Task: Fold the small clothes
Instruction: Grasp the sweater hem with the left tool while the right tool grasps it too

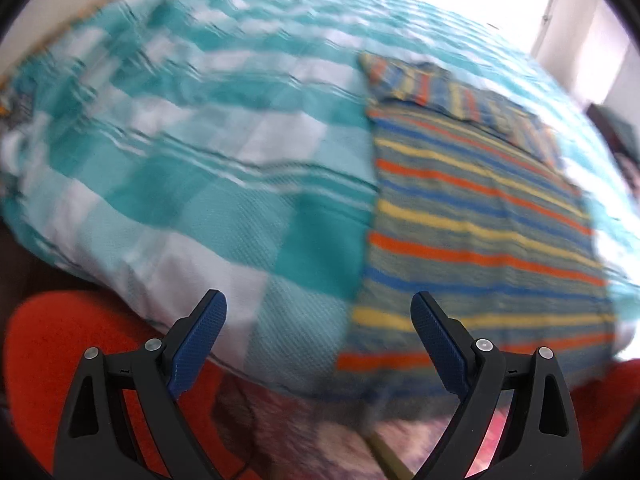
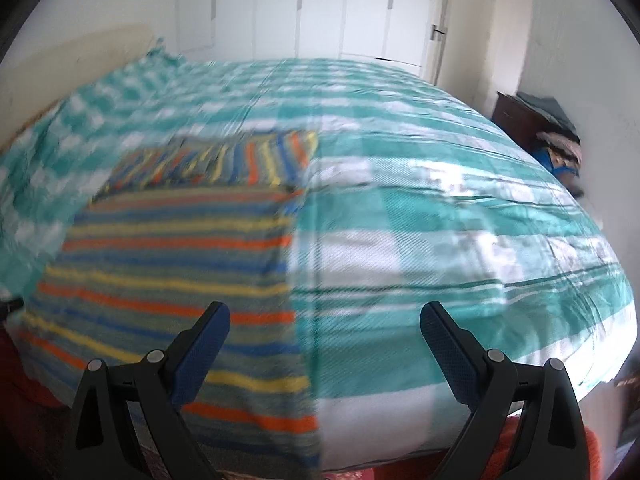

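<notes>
A striped garment (image 1: 480,220) in grey-green with orange, yellow and blue bands lies flat on the bed, its far part folded over so the stripes there run crosswise. In the right wrist view the same striped garment (image 2: 180,264) fills the left half. My left gripper (image 1: 318,312) is open above the bed's near edge, just left of the garment's hem, holding nothing. Open as well, my right gripper (image 2: 324,324) hangs over the garment's right edge with its left fingertip (image 2: 212,320) above the stripes. Both views are motion-blurred.
A teal-and-white checked bedspread (image 1: 180,168) covers the bed (image 2: 460,208). Red fabric (image 1: 48,340) lies below the bed's near edge. White wardrobe doors (image 2: 320,12) stand behind the bed, and a dark piece of furniture with piled items (image 2: 540,124) sits at the far right.
</notes>
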A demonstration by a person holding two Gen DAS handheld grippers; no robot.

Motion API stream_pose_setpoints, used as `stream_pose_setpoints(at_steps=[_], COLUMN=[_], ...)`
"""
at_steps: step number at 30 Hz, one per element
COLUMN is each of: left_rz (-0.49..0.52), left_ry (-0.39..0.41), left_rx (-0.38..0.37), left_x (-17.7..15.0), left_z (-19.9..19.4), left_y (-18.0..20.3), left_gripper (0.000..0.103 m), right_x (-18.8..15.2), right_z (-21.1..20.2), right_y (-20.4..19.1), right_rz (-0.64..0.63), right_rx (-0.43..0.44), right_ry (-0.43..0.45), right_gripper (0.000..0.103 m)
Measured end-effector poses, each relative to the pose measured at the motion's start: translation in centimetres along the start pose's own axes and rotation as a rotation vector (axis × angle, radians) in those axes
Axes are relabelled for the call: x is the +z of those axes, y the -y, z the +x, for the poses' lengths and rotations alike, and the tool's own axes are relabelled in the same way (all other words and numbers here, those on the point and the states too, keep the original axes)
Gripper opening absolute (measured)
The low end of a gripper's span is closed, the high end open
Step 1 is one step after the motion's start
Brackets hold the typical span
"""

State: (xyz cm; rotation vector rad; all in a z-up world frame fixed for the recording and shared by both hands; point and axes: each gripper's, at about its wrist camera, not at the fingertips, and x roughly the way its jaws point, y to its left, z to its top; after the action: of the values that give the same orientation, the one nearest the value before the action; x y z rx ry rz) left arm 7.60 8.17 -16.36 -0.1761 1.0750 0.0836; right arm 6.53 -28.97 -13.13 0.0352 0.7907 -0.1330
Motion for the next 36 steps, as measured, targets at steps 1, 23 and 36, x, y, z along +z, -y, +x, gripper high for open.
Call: stream_pose_setpoints(at_steps=[1,23,36], left_rz=[0.01,0.12,-0.09], left_ry=[-0.042,-0.341,-0.19], left_rx=[-0.049,-0.245,-0.502], left_x=[-0.4,-2.8,7.7], left_z=[0.3,1.8,-0.8], left_y=[0.0,2.0,0.9], left_gripper=[0.094,0.007,0.006], right_x=[0.5,-4.6,2.2], right_z=[-0.3,6.0,6.9], right_y=[1.3,-0.5,3.4], right_rz=[0.03,-0.057,0.335], right_rx=[0.03,0.609,0.886], right_ry=[-0.008,-0.704,-0.459], right_gripper=[0.095,0.012,0.009])
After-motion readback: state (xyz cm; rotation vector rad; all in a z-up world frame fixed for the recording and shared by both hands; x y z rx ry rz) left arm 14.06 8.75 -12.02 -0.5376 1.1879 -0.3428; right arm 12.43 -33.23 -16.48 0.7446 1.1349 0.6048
